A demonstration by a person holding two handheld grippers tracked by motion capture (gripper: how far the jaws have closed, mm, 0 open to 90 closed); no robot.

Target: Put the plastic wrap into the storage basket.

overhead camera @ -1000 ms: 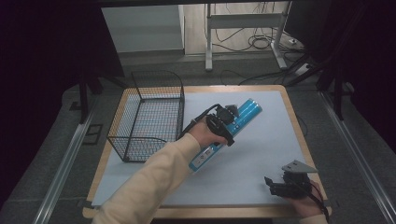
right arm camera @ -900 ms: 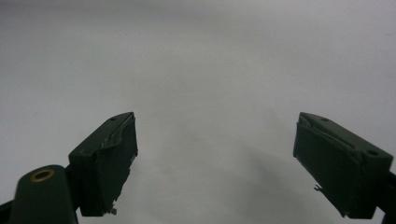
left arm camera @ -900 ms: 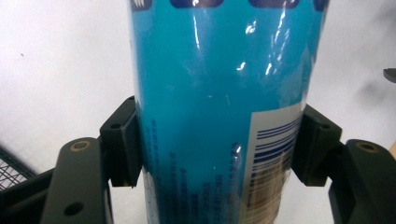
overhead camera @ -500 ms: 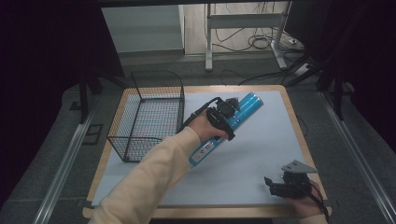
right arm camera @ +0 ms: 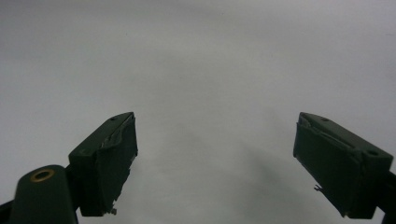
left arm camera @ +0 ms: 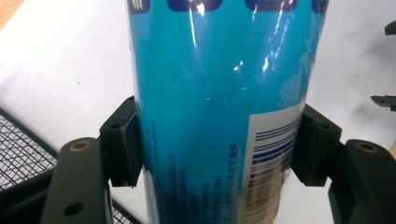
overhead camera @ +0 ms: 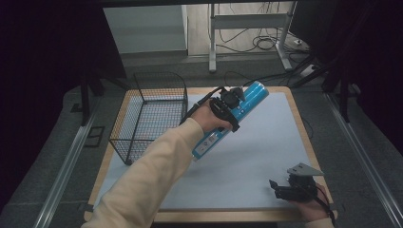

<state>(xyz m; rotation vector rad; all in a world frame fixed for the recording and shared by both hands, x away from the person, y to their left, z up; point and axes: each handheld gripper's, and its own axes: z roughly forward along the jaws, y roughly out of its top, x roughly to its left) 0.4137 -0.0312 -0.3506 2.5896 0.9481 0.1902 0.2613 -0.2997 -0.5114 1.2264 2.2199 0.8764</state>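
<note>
A long blue cylinder with a white barcode label hangs tilted above the white mat. My left gripper is shut on its middle. In the left gripper view both pads press the sides of the cylinder, with my left gripper around it. My right gripper rests low at the near right corner of the mat, held by a hand. In the right gripper view my right gripper stands open over bare white mat, nothing between its pads.
A black wire basket stands on the left part of the wooden table, just left of the held cylinder; its mesh shows in the left gripper view. Metal frame legs and cables lie on the floor beyond the table.
My left gripper has risen with the blue cylinder, lifting it off the mat and slightly away from the person. The right gripper has not moved.
</note>
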